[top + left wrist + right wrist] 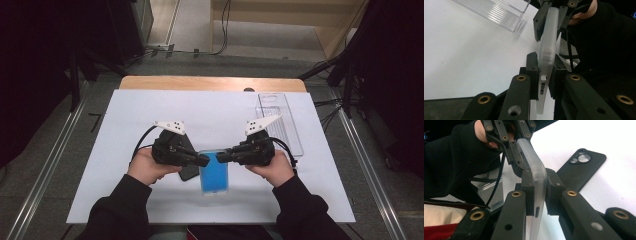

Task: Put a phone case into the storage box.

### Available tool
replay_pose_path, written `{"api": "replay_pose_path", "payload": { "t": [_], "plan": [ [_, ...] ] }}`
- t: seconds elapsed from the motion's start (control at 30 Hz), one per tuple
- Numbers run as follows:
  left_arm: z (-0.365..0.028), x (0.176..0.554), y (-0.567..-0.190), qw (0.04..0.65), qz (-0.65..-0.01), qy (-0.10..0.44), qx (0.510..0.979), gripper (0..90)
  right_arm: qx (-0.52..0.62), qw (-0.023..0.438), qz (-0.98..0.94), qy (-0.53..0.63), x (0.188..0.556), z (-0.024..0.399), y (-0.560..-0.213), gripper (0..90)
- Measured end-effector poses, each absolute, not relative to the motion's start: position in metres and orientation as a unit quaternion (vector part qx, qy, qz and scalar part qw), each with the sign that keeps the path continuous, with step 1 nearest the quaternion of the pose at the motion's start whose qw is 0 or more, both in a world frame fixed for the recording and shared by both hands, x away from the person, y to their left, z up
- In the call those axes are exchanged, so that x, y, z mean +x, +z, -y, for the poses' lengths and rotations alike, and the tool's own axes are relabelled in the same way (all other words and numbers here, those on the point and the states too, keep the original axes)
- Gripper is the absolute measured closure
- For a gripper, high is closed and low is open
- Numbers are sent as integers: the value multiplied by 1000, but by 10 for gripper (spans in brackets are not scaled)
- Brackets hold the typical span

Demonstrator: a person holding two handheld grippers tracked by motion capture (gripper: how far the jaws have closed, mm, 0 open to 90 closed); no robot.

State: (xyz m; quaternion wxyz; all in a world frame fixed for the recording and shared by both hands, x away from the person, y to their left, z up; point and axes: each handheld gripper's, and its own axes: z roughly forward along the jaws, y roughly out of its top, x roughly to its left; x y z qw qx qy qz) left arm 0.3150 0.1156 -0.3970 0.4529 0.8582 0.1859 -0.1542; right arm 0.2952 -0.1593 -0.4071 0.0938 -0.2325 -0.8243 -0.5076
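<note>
Phone in clear case pinched edge-on between left hand-held gripper and right hand-held gripper, both clamped tight on opposite edges, probably to flex case off. Black case below left one on bench.

My left tool hides most of the black case; the frosted case runs off my right view's six-o'clock edge.
</note>
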Motion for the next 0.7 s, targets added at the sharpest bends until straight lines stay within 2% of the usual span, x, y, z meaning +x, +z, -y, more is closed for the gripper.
{"api": "replay_pose_path", "payload": {
  "t": [0.1,0.17,0.23,0.4,0.7],
  "plan": [
    [-117,315,-396,453,-191,-155,857,817,-233,98,822,-510,295,159,-407,763],
    [-118,316,-395,452,-196,-150,857,817,-234,88,824,-509,294,158,-406,668],
    [-121,317,-394,453,-207,-148,854,817,-234,66,825,-510,292,158,-405,629],
    [-123,317,-392,439,-232,-147,855,816,-258,29,818,-514,291,159,-404,426],
    [-125,315,-388,440,-274,-110,848,815,-299,15,807,-509,292,157,-410,222]
  ]
}}
